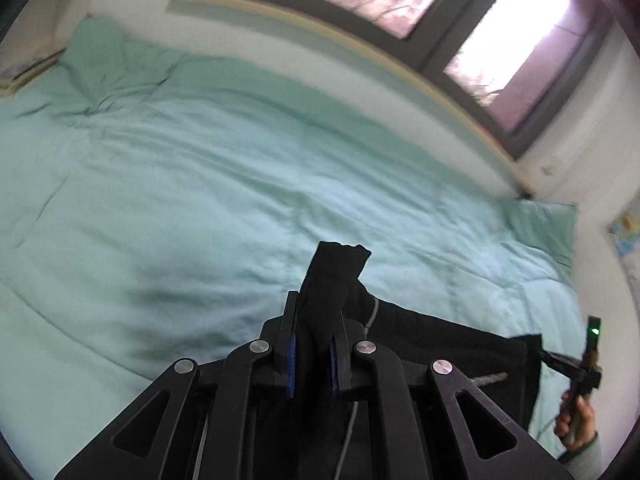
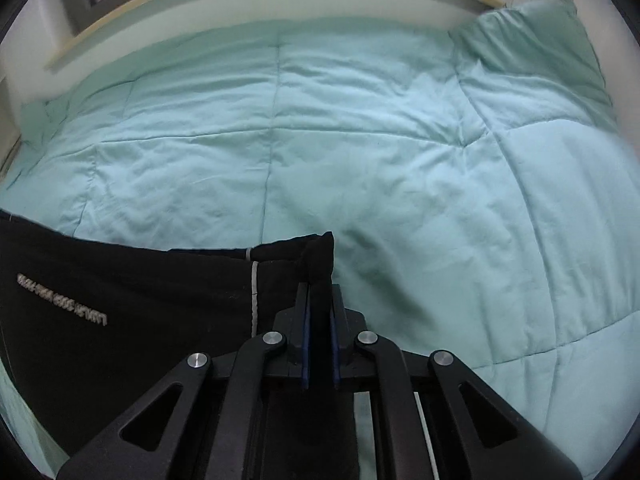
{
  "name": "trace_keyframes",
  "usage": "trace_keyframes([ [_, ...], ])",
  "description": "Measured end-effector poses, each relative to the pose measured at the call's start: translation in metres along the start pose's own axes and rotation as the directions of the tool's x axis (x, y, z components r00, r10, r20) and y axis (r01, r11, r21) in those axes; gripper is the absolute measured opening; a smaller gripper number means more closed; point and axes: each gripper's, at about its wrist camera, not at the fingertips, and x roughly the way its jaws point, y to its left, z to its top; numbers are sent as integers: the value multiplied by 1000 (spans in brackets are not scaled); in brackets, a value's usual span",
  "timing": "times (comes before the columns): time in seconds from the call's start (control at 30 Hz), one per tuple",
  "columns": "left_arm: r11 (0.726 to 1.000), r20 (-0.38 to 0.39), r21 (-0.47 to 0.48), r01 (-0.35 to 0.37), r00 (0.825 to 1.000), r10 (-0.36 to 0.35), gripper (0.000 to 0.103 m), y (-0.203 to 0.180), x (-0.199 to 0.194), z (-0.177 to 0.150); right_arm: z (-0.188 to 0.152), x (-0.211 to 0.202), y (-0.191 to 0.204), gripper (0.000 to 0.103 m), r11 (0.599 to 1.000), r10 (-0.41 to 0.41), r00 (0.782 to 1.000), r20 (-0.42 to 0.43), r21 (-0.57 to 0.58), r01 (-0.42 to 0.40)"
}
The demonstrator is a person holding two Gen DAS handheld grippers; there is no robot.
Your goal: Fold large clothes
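Observation:
A black garment (image 1: 440, 340) with grey drawstrings is held up above a mint-green bed. My left gripper (image 1: 314, 312) is shut on one bunched corner of it, which sticks up past the fingertips. My right gripper (image 2: 319, 292) is shut on the other corner of the black garment (image 2: 132, 304), which stretches away to the left and shows a line of small silver lettering. In the left wrist view the right gripper (image 1: 560, 356) appears at the far right, with the person's hand below it.
A mint-green quilted duvet (image 2: 360, 140) covers the whole bed. A matching pillow (image 2: 532, 36) lies at the far right corner. A pale ledge (image 1: 360, 40) and a window (image 1: 512, 32) run behind the bed. A white wall stands at the right.

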Motion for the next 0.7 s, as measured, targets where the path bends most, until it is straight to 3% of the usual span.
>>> trace_keyframes([
  [0.13, 992, -149, -77, -95, 985, 83, 12, 40, 77, -22, 0, 70, -5, 9, 995, 27, 993, -115, 97, -16],
  [0.2, 987, -222, -113, -110, 972, 83, 16, 58, 104, -38, -11, 102, -3, 9, 995, 26, 985, -173, 102, -9],
  [0.27, 972, -270, -217, -89, 963, 28, 21, 82, 122, -50, -21, 124, -3, 10, 992, 45, 976, -212, 123, -19],
  [0.33, 948, -269, -318, -37, 962, -52, 22, 97, 122, -51, -24, 130, -7, 11, 988, 65, 975, -214, 150, -33],
  [0.4, 938, -285, -345, -11, 954, -94, 25, 103, 118, -47, -22, 126, -11, 18, 985, 93, 974, -209, 163, -59],
  [0.5, 931, -304, -366, 14, 943, -133, 33, 112, 98, -41, -25, 112, -23, 48, 976, 145, 970, -196, 189, -107],
  [0.57, 926, -248, -374, 48, 957, -150, 33, 118, 70, -36, -31, 94, -35, 53, 968, 159, 969, -188, 223, -116],
  [0.6, 932, -225, -360, 43, 965, -132, 34, 119, 58, -34, -37, 80, -39, 53, 962, 181, 969, -166, 235, -140],
  [0.67, 946, -217, -318, -65, 976, -6, 36, 116, 30, -36, -52, 45, -42, 54, 955, 210, 972, -108, 237, -180],
  [0.7, 948, -213, -308, -85, 977, 18, 36, 117, 22, -40, -58, 32, -39, 54, 956, 209, 974, -90, 228, -184],
])
